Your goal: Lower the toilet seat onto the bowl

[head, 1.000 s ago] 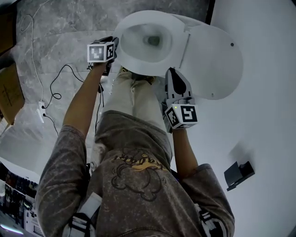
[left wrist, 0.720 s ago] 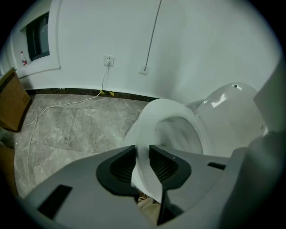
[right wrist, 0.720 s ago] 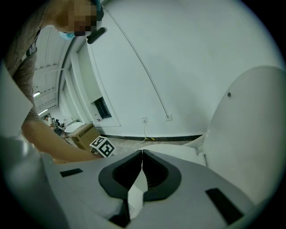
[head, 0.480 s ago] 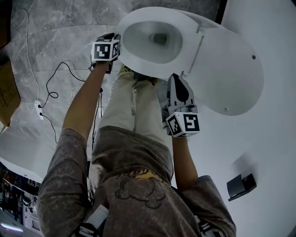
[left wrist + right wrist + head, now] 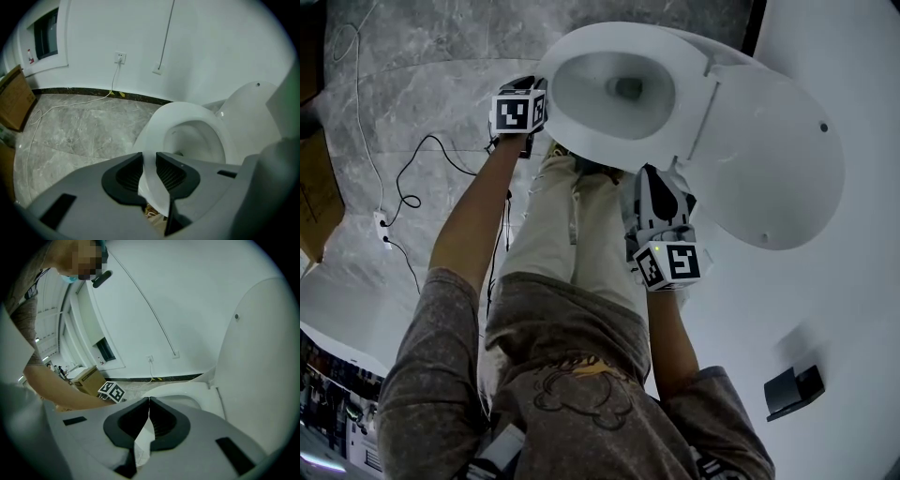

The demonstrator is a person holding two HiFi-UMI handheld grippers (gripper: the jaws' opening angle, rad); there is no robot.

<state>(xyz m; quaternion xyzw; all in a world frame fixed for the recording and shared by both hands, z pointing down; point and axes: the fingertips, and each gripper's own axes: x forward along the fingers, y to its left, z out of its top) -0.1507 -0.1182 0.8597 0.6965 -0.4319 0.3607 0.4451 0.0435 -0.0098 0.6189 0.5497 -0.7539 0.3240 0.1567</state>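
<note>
We hold the toilet seat [image 5: 154, 124] edge between the left gripper's [image 5: 149, 158] slightly parted fingers [image 5: 127, 176], seemingly nearly down, while the right gripper [image 5: 149, 401] is closed and empty.

You are standing in a bathroom, and a bare one. A white toilet [image 5: 619, 89] sits in the middle of your view, its toilet seat [image 5: 609, 155] ringing the bowl and its lid [image 5: 769, 159] raised beside a plain white wall [image 5: 834, 309]. Grey marble-look floor tiles [image 5: 422, 84] run to a dark skirting [image 5: 84, 91]. A wall socket [image 5: 120, 57] feeds a cable [image 5: 115, 77], a power strip [image 5: 382, 228] lies on the floor, and a cardboard box [image 5: 16, 98] stands near a window [image 5: 47, 33].
</note>
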